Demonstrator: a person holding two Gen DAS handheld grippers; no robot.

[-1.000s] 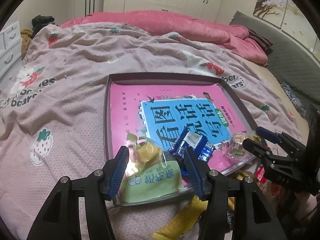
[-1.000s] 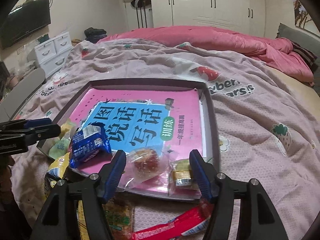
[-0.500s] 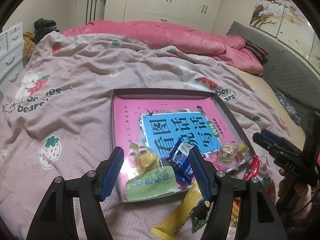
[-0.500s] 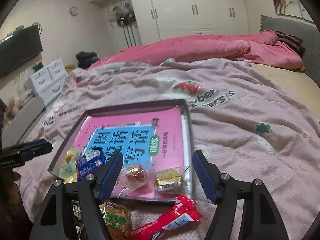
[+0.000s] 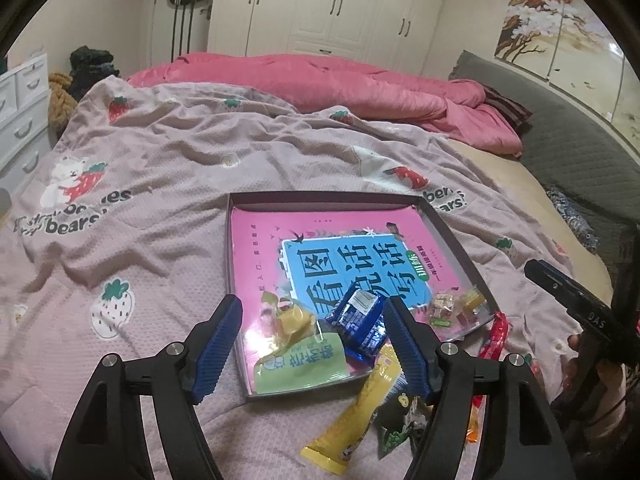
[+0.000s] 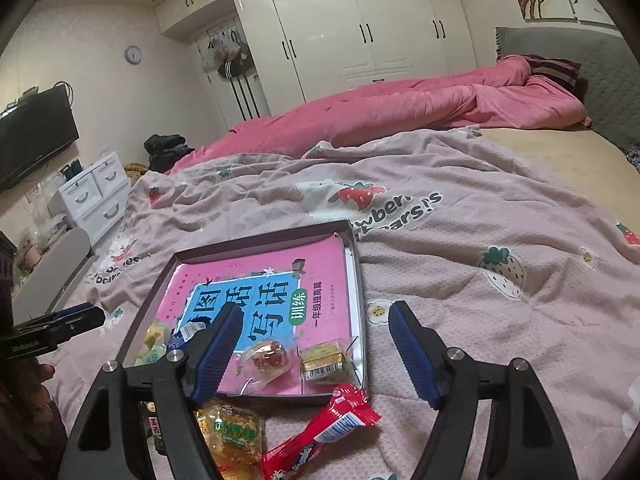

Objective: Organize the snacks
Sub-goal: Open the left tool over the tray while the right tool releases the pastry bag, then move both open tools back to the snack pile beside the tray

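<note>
A shallow dark tray [image 5: 448, 230] [image 6: 358, 276] lined with a pink and blue book lies on the bed. In it sit a green packet [image 5: 300, 362], a blue packet [image 5: 358, 322], a clear-wrapped red sweet [image 6: 266, 358] and a gold-wrapped biscuit [image 6: 322, 362]. Loose in front of the tray lie a yellow stick packet [image 5: 356, 404], a red wrapper [image 6: 320, 426] and a yellow-green packet [image 6: 232, 432]. My left gripper [image 5: 314, 346] is open and empty above the tray's near edge. My right gripper [image 6: 316, 354] is open and empty above the tray's near right corner.
A pink strawberry-print blanket [image 5: 140, 240] covers the bed, with a pink duvet [image 6: 400, 108] bunched at the back. White drawers [image 6: 96, 196] and a TV [image 6: 32, 136] stand at the left. Wardrobes line the far wall.
Both grippers have pulled back and risen away from the tray, open and empty throughout. The snacks in the tray have stayed put.
</note>
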